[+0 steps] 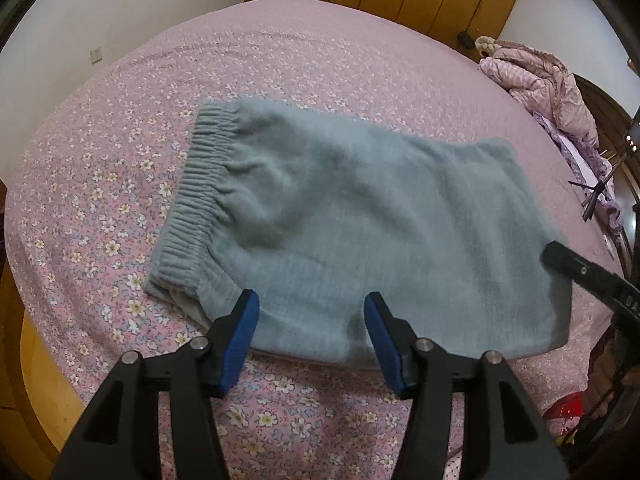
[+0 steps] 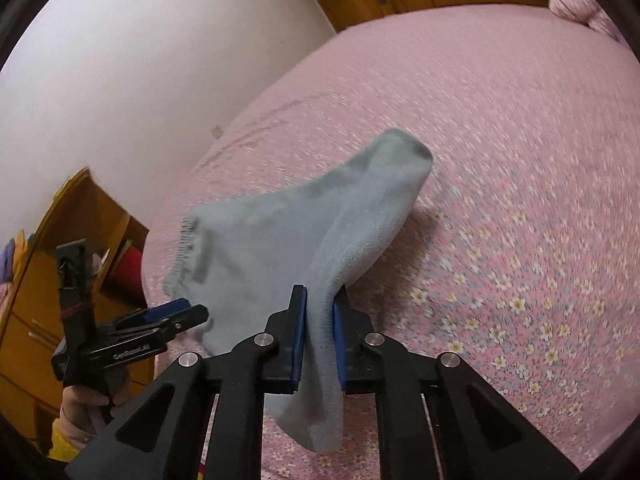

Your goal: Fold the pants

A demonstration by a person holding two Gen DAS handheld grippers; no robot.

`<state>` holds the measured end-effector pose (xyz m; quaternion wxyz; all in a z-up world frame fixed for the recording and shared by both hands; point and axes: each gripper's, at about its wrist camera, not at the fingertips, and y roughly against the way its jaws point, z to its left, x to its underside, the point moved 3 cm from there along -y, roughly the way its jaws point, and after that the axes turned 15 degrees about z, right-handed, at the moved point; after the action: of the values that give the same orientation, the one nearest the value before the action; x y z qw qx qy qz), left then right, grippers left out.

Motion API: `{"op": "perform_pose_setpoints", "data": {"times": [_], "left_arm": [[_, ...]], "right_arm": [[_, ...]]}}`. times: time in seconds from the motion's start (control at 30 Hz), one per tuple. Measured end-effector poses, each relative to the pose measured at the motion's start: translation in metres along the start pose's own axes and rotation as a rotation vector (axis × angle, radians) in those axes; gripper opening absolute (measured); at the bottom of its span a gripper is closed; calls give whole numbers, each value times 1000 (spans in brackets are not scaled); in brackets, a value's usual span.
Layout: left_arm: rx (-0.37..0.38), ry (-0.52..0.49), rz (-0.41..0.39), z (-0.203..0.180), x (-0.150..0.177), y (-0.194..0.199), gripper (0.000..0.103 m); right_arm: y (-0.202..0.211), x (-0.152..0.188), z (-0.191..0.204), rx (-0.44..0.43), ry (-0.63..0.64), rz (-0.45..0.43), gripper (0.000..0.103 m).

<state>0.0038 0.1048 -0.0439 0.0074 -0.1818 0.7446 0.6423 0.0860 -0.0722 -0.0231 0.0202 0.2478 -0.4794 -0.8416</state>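
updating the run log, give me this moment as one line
stage: mid-fold | right gripper: shut on pants, lifting edge | left gripper: open, over near edge | bed

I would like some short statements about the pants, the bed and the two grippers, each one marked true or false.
1. The right gripper is shut on the pants. True.
2. The left gripper holds the waistband. False: it is open and holds nothing.
3. The pants are grey-blue. True.
4. The bed sheet is plain white. False: it is pink with small flowers.
5. The pants lie on a wooden floor. False: they lie on the bed, with one edge lifted by the right gripper.
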Motion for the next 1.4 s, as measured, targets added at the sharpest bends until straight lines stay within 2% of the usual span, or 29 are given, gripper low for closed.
{"op": "perform_pose_setpoints", "data": {"times": [0.27, 0.6, 0.7, 0.8, 1.03, 1.4], "left_arm": [[-4, 4, -27, 13, 4, 27, 58], [34, 30, -68, 22, -1, 61, 58], [26, 40, -76, 26, -5, 67, 58], [11, 60, -76, 33, -10, 67, 58], [-20, 82, -95, 53, -17, 73, 58], [-56, 117, -101, 78, -14, 74, 58]], "right_arm": [[9, -10, 20, 11, 86, -6, 13], [14, -42, 77, -17, 216, -18, 11], [11, -51, 94, -59, 244, -1, 11], [2, -61, 110, -145, 245, 34, 11], [-18, -72, 146, -213, 288, 61, 11], [-50, -79, 178, -217, 316, 107, 11]]}}
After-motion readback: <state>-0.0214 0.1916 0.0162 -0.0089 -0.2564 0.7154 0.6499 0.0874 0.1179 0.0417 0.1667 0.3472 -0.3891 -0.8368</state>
